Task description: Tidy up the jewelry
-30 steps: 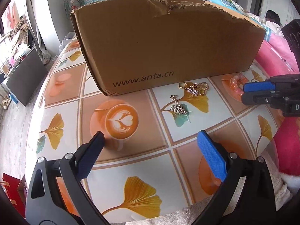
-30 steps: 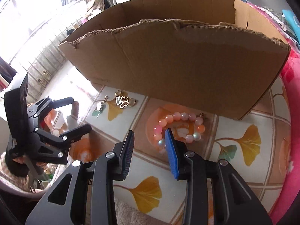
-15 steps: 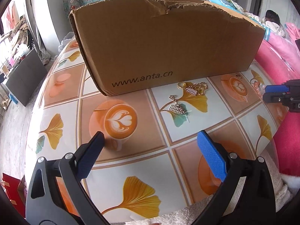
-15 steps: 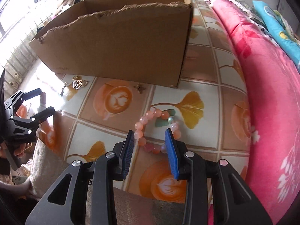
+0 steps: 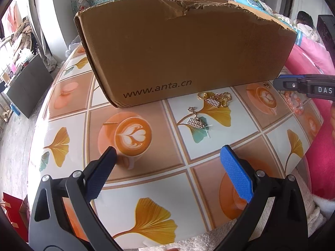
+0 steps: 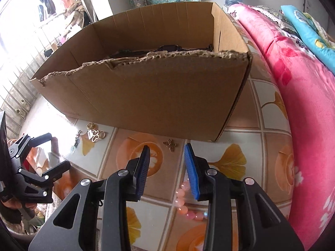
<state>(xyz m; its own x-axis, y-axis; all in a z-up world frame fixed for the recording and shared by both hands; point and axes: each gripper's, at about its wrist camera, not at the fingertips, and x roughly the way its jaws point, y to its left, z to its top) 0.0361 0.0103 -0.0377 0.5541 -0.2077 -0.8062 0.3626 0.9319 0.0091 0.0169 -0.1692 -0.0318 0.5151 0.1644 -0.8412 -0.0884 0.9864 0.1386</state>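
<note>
The table top was patterned in white and tan squares, printed with yellow ginkgo leaves and orange latte cups. The box was plain brown cardboard with dark lettering. The bracelet was beaded in pale pink and orange. The charms appeared gold-coloured.

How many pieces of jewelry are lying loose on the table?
4: a gold keyring charm by the cardboard box, a silver abacus charm nearer, a small bronze butterfly, and a pink bead bracelet. The box may hide more.
</note>
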